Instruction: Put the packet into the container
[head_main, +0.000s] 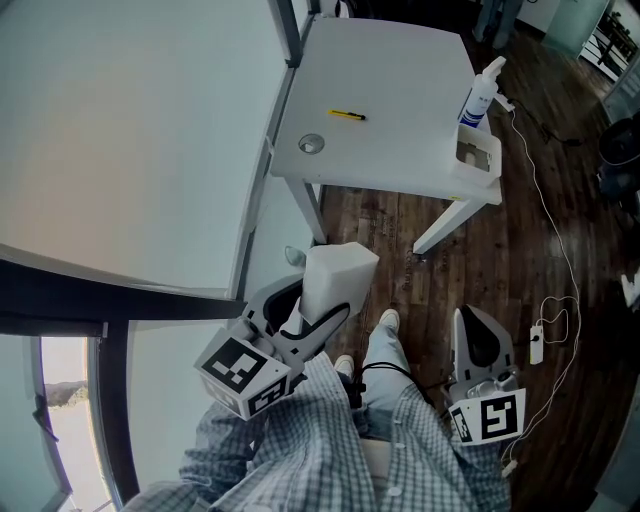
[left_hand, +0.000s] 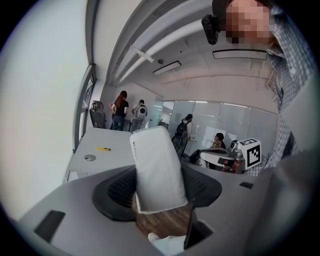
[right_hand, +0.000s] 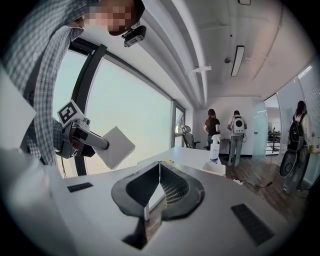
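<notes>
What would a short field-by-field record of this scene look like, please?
Left gripper: shut on white rectangular soft packet, held short of the table
Right gripper: jaws together, nothing between them
Container: white open box at corner of white table, beside white spray bottle
Also on table: yellow pen
Task state: packet not yet in container

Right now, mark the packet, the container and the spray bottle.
packet (left_hand: 155, 170): left gripper view, middle of its face.
container (head_main: 488, 148): head view, its white wall.
spray bottle (head_main: 479, 100): head view, its body.
</notes>
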